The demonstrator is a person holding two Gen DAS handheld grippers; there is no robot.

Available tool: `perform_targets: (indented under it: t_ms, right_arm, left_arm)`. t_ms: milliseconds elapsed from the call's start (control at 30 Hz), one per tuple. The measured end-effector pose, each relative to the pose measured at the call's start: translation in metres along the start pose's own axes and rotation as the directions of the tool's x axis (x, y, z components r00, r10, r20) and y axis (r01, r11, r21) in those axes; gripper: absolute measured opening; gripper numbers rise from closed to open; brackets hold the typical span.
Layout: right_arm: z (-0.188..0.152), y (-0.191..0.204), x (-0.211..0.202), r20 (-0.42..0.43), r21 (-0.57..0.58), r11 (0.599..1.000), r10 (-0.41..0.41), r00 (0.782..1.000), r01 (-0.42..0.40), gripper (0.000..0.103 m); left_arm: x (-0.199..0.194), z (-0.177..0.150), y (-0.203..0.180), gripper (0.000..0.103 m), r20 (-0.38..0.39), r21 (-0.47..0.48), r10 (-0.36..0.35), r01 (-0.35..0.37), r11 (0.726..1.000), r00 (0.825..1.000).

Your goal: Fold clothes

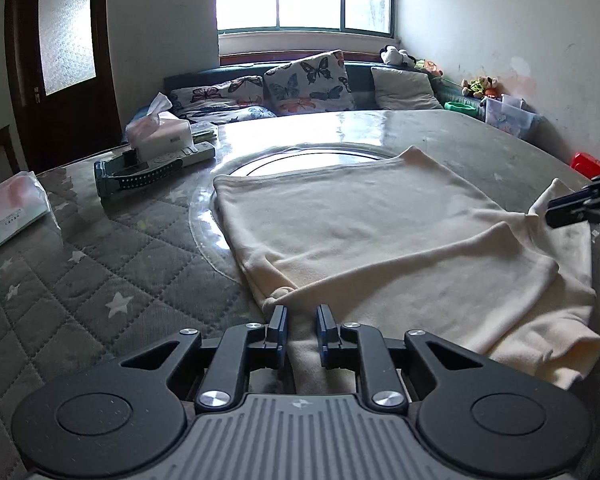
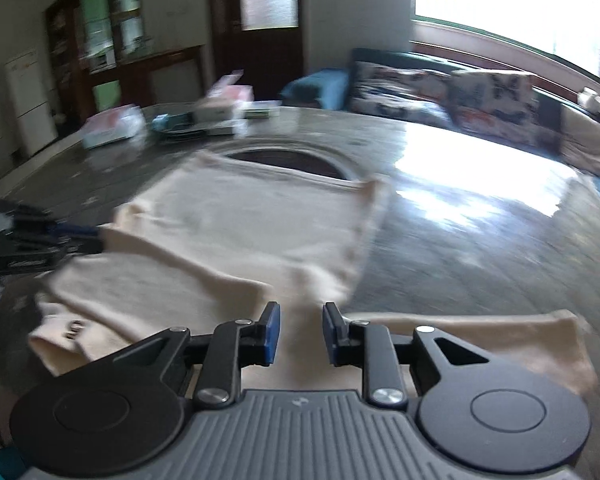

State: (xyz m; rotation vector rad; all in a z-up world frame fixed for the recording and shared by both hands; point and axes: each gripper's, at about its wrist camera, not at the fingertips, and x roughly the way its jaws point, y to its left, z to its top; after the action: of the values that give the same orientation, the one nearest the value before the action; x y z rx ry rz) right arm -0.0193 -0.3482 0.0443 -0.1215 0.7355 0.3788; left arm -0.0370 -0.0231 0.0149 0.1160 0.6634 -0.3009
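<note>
A cream garment [image 1: 380, 240] lies spread on the round table, partly folded, with a sleeve laid across its near side. My left gripper [image 1: 302, 320] is open, its jaws apart over the garment's near edge, with cloth between them. In the right wrist view, which is blurred, the garment [image 2: 260, 220] lies ahead. My right gripper [image 2: 298, 334] is open above a fold of the cloth. The right gripper also shows at the right edge of the left wrist view [image 1: 580, 204], beside a raised corner of the garment. The left gripper shows at the left of the right wrist view [image 2: 40, 236].
The table [image 1: 100, 280] has a grey quilted star cover and a glass turntable [image 1: 300, 156]. Tissue packs [image 1: 12, 208], a tissue box [image 1: 160, 132] and a remote [image 1: 196, 154] sit at its left. A sofa with butterfly cushions [image 1: 308, 80] stands behind.
</note>
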Motion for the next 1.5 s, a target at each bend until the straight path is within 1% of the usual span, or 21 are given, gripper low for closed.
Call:
perform_targets:
  t_ms: [100, 167, 233, 267, 300, 333, 400, 500, 600, 633, 767, 800, 833, 867, 900, 933, 1000, 1133, 1200, 1333, 1500]
  right_arm:
    - [-0.010, -0.027, -0.010, 0.002, 0.063, 0.995, -0.074, 0.997, 0.074, 0.025]
    - [-0.016, -0.045, -0.015, -0.005, 0.105, 0.985, -0.137, 0.990, 0.137, 0.025]
    - [-0.023, -0.064, -0.020, -0.015, 0.143, 0.969, -0.201, 0.980, 0.201, 0.026]
    - [-0.026, -0.073, -0.022, -0.021, 0.160, 0.960, -0.228, 0.973, 0.229, 0.029]
    - [-0.029, -0.081, -0.023, -0.026, 0.176, 0.951, -0.254, 0.967, 0.254, 0.033]
    - [-0.032, -0.090, -0.024, -0.032, 0.193, 0.940, -0.281, 0.959, 0.282, 0.033]
    - [-0.038, -0.106, -0.024, -0.047, 0.225, 0.915, -0.334, 0.942, 0.335, 0.033]
    - [-0.045, -0.128, -0.023, -0.063, 0.279, 0.879, -0.386, 0.921, 0.387, 0.038]
    - [-0.050, -0.145, -0.018, -0.076, 0.318, 0.855, -0.408, 0.910, 0.410, 0.041]
    - [-0.052, -0.149, -0.017, -0.079, 0.329, 0.852, -0.406, 0.910, 0.409, 0.041]
    - [-0.059, -0.162, -0.013, -0.072, 0.395, 0.838, -0.380, 0.922, 0.376, 0.041]
    - [-0.059, -0.163, -0.012, -0.066, 0.399, 0.838, -0.378, 0.923, 0.372, 0.039]
    - [-0.060, -0.163, -0.011, -0.060, 0.399, 0.840, -0.376, 0.924, 0.368, 0.036]
    - [-0.061, -0.163, -0.011, -0.056, 0.398, 0.842, -0.374, 0.926, 0.364, 0.027]
    - [-0.060, -0.163, -0.011, -0.053, 0.397, 0.845, -0.370, 0.928, 0.359, 0.015]
    - [-0.059, -0.162, -0.011, -0.051, 0.396, 0.847, -0.364, 0.930, 0.354, 0.011]
    - [-0.054, -0.159, -0.014, -0.036, 0.393, 0.853, -0.359, 0.932, 0.344, 0.008]
    - [-0.039, -0.143, -0.028, 0.021, 0.361, 0.879, -0.342, 0.939, 0.312, 0.007]
    - [-0.027, -0.129, -0.038, 0.064, 0.327, 0.905, -0.309, 0.949, 0.273, 0.007]
    - [0.008, -0.084, -0.060, 0.170, 0.202, 0.966, -0.196, 0.966, 0.161, 0.007]
    - [0.048, -0.025, -0.066, 0.232, 0.040, 0.999, -0.042, 0.972, 0.034, 0.007]
  left_arm:
    - [-0.002, 0.001, 0.001, 0.020, -0.005, -0.003, 0.000, 0.000, 1.000, 1.000]
    - [-0.003, 0.004, 0.003, 0.020, -0.003, -0.021, 0.006, -0.006, 1.000, 1.000]
    - [-0.006, 0.008, 0.000, 0.020, 0.009, -0.013, 0.015, -0.015, 1.000, 1.000]
    - [-0.008, 0.010, -0.003, 0.021, 0.016, -0.005, 0.017, -0.017, 1.000, 1.000]
    - [-0.009, 0.012, -0.005, 0.025, 0.022, 0.005, 0.016, -0.016, 1.000, 1.000]
    - [-0.011, 0.013, -0.008, 0.030, 0.028, 0.012, 0.014, -0.014, 1.000, 1.000]
    - [-0.013, 0.015, -0.015, 0.030, 0.038, 0.030, -0.001, 0.000, 1.000, 0.999]
    - [-0.012, 0.016, -0.024, 0.033, 0.031, 0.059, -0.010, 0.008, 0.998, 0.999]
    - [-0.011, 0.015, -0.028, 0.035, 0.030, 0.063, -0.019, 0.017, 0.998, 0.999]
    - [-0.012, 0.015, -0.029, 0.037, 0.031, 0.063, -0.018, 0.016, 0.998, 0.999]
    - [-0.013, 0.016, -0.030, 0.038, 0.035, 0.061, -0.012, 0.009, 0.998, 0.999]
    - [-0.013, 0.016, -0.030, 0.039, 0.035, 0.060, -0.010, 0.008, 0.998, 0.999]
    - [-0.014, 0.015, -0.030, 0.039, 0.035, 0.058, -0.008, 0.006, 0.998, 0.999]
    - [-0.013, 0.015, -0.029, 0.040, 0.033, 0.059, -0.005, 0.003, 0.998, 0.999]
    - [-0.013, 0.014, -0.029, 0.042, 0.032, 0.060, 0.000, -0.002, 0.998, 1.000]
    - [-0.013, 0.014, -0.029, 0.042, 0.030, 0.062, 0.005, -0.007, 0.998, 1.000]
    - [-0.014, 0.012, -0.029, 0.042, 0.030, 0.062, 0.005, -0.007, 0.998, 1.000]
    - [-0.018, 0.011, -0.032, 0.045, 0.040, 0.076, 0.003, -0.006, 0.997, 0.999]
    - [-0.019, 0.010, -0.032, 0.047, 0.043, 0.083, 0.001, -0.005, 0.997, 0.999]
    - [-0.022, 0.008, -0.031, 0.049, 0.049, 0.077, 0.004, -0.008, 0.997, 0.999]
    - [-0.031, 0.005, -0.026, 0.049, 0.074, 0.063, 0.009, -0.013, 0.998, 0.997]
